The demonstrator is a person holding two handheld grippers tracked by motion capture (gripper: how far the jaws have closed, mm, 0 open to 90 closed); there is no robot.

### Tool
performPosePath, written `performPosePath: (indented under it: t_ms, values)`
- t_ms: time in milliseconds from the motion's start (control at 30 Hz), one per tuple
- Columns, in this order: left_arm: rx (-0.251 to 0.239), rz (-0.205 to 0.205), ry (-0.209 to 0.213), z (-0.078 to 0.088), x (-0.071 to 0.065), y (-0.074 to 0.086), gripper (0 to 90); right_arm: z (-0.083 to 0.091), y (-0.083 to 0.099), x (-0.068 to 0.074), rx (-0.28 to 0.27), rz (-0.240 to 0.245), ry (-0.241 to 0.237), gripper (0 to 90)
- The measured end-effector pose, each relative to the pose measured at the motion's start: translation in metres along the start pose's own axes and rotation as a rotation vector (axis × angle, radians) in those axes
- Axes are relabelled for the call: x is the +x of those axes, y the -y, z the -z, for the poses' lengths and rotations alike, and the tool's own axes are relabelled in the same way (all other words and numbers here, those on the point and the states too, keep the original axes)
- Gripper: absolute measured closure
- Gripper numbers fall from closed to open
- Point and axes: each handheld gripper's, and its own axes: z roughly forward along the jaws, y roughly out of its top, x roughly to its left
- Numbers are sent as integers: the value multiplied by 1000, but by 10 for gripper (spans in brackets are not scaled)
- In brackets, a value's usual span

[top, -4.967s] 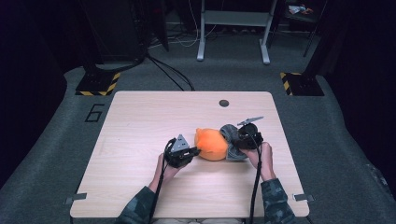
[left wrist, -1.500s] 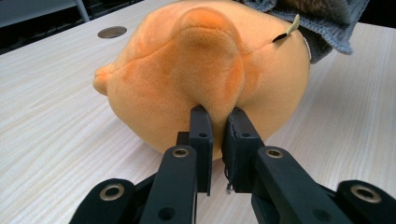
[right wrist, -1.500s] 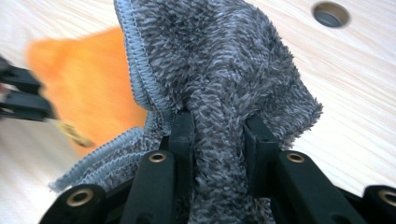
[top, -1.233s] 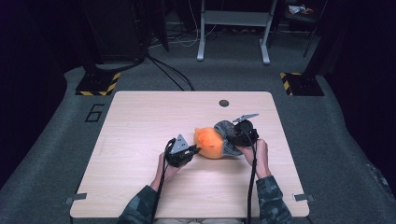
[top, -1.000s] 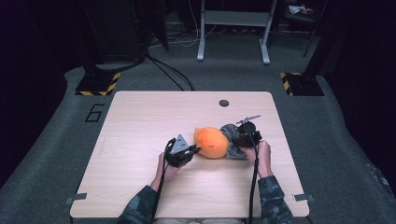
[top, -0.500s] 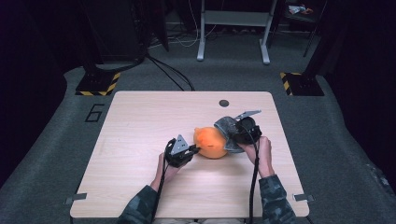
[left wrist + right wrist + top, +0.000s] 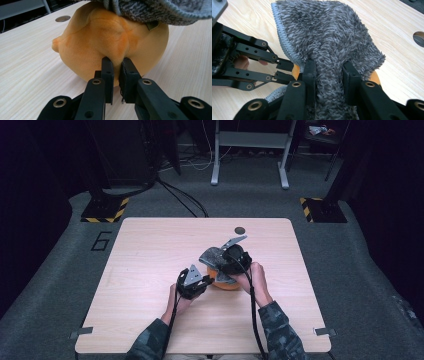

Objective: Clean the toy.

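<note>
**Grey cloth over orange plush, both grippers clamped**

Orange round plush toy [image 7: 110, 47] sits on the pale wooden surface [image 7: 150, 255], just ahead of the left gripper [image 7: 115, 65], whose jaws are nearly together, pinching a fold of the plush. Fuzzy grey knitted cloth [image 7: 329, 42] drapes over the top of the toy. Right gripper [image 7: 329, 72] clamps a bunched ridge of this cloth between its jaws, above the plush, with the left gripper's jaws close beside it.
</note>
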Motion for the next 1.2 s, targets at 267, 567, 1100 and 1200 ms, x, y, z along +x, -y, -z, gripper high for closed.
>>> performPosePath:
  t_ms: [267, 567, 1100, 1200]
  values:
    - [-6, -6, 3, 0, 0, 1, 827, 1, 6, -6, 8, 22, 42, 689]
    - [-4, -10, 1, 0, 0, 1, 826, 8, 31, -30, 17, -72, 89, 689]
    - [-2, -8, -4, 0, 1, 1, 825, -13, 85, -81, 142, -262, 150, 689]
    - [-2, -8, -5, 0, 1, 1, 825, -21, 93, -87, 165, -278, 142, 689]
